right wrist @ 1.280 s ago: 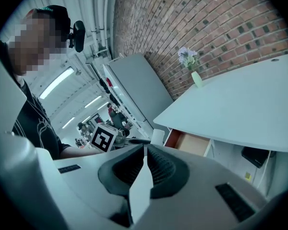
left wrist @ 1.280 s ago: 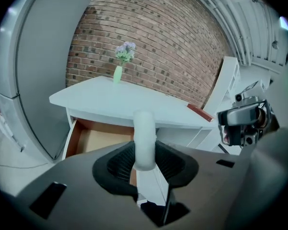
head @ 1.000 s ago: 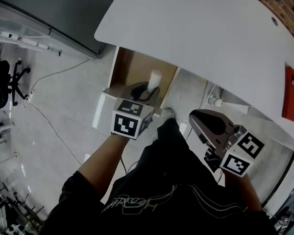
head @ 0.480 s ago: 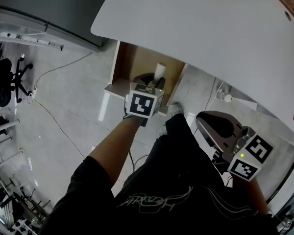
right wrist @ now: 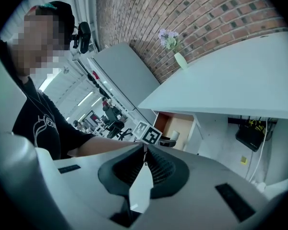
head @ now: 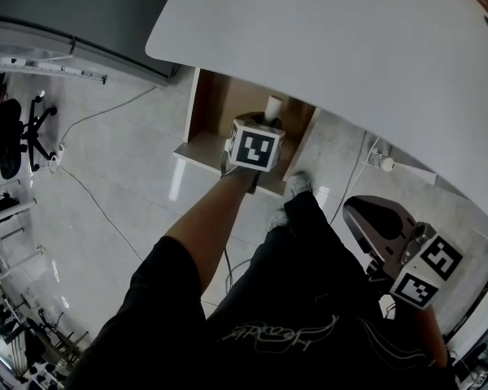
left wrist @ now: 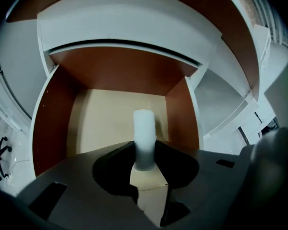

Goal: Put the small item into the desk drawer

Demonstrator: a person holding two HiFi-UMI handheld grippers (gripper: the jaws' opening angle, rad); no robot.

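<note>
The small item is a white cylinder (left wrist: pixel 144 137) standing upright in my left gripper (left wrist: pixel 145 153), whose jaws are shut on its lower end. It hangs over the tan floor of the open desk drawer (left wrist: pixel 105 119), between the drawer's brown side walls. In the head view the left gripper (head: pixel 264 127) with its marker cube reaches over the drawer (head: pixel 214 104), and the cylinder (head: pixel 273 106) sticks out beyond it. My right gripper (right wrist: pixel 144 152) is shut and empty. It is held back at the lower right (head: pixel 356 211), well away from the drawer (right wrist: pixel 180 124).
The white desk top (head: pixel 350 47) overhangs the drawer's far end. A cable (head: pixel 89 210) runs across the shiny floor on the left, near an office chair (head: pixel 12 136). A shoe (head: pixel 297 184) stands just right of the drawer front. A vase of flowers (right wrist: pixel 175 51) sits on the desk.
My left gripper has carried the cylinder forward, from the drawer's front edge to above its inside. The right gripper has drifted toward the lower right of the head view.
</note>
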